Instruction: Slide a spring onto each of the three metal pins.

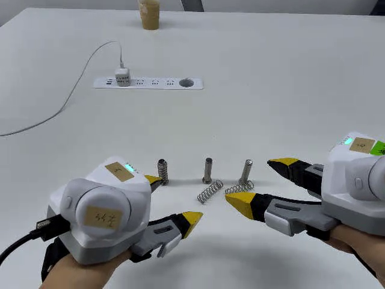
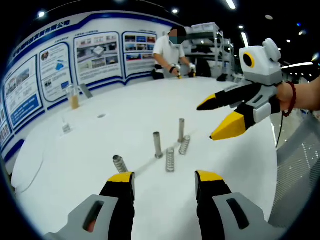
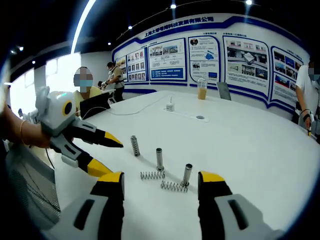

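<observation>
Lying loose beside two bare pins [image 1: 208, 170] on the surface [image 1: 289, 72], the springs [image 1: 209, 191] could be flicked off, or a pin toppled, by a hasty pinch; the third pin [image 1: 162, 171] is sprung. Left gripper [image 1: 173, 198] and right gripper [image 1: 261, 182] are held spread, empty. A power strip [image 1: 147, 82] is caught from the head view; a person [image 2: 167, 55] behind, from the left gripper view.

We are looking over a white desk [image 1: 271, 90] carrying a white power strip [image 1: 150, 83], with a white charger [image 1: 123, 76] sitting plugged in near its left end and its pale cable [image 1: 66, 99] trailing off leftward. A cup [image 1: 149, 13] of tan drink is standing at the far edge. Blue-trimmed display boards [image 3: 210, 55] are lining the wall.
</observation>
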A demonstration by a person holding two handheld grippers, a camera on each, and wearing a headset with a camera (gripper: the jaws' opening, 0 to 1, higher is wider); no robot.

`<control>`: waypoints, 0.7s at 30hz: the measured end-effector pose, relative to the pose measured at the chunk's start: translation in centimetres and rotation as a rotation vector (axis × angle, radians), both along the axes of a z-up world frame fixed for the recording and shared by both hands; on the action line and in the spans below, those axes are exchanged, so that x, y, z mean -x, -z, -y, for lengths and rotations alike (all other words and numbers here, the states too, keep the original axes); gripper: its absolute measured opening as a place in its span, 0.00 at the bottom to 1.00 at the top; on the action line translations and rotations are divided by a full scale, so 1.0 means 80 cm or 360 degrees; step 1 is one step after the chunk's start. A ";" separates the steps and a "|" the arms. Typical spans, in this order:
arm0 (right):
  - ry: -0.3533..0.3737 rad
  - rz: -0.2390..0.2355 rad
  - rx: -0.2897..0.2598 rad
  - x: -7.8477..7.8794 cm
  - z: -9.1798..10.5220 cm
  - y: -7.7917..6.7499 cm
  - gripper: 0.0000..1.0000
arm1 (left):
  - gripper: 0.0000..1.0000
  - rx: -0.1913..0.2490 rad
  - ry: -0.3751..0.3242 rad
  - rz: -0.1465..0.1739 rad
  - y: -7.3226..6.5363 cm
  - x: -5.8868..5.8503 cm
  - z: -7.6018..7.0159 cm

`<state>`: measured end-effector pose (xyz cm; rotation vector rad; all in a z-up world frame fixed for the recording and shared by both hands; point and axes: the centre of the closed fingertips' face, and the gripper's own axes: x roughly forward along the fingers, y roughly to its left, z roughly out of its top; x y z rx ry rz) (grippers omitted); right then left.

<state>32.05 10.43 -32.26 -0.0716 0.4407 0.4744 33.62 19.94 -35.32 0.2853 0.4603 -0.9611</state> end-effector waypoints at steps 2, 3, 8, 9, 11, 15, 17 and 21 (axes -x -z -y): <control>0.0004 -0.0009 -0.0030 0.003 0.001 0.003 0.61 | 0.47 -0.0006 0.0015 -0.0005 0.004 -0.002 0.004; 0.0005 -0.0011 -0.0029 0.004 0.002 0.004 0.62 | 0.46 -0.0014 0.0019 -0.0006 0.006 -0.002 0.006; -0.0006 -0.0011 -0.0037 0.009 0.003 0.009 0.63 | 0.40 -0.0028 0.0054 -0.0025 0.017 -0.006 0.016; -0.0006 -0.0014 -0.0047 0.010 0.002 0.010 0.63 | 0.39 -0.0035 0.0066 -0.0023 0.019 -0.007 0.019; -0.0012 -0.0018 -0.0049 0.012 0.002 0.012 0.63 | 0.38 -0.0047 0.0083 -0.0024 0.023 -0.008 0.024; -0.0016 -0.0025 -0.0057 0.015 0.001 0.014 0.65 | 0.34 -0.0054 0.0102 -0.0036 0.031 -0.011 0.031; -0.0017 -0.0029 -0.0068 0.017 0.000 0.014 0.66 | 0.32 -0.0067 0.0110 -0.0041 0.036 -0.013 0.035; -0.0015 -0.0036 -0.0067 0.020 0.002 0.016 0.66 | 0.30 -0.0078 0.0119 -0.0042 0.042 -0.017 0.039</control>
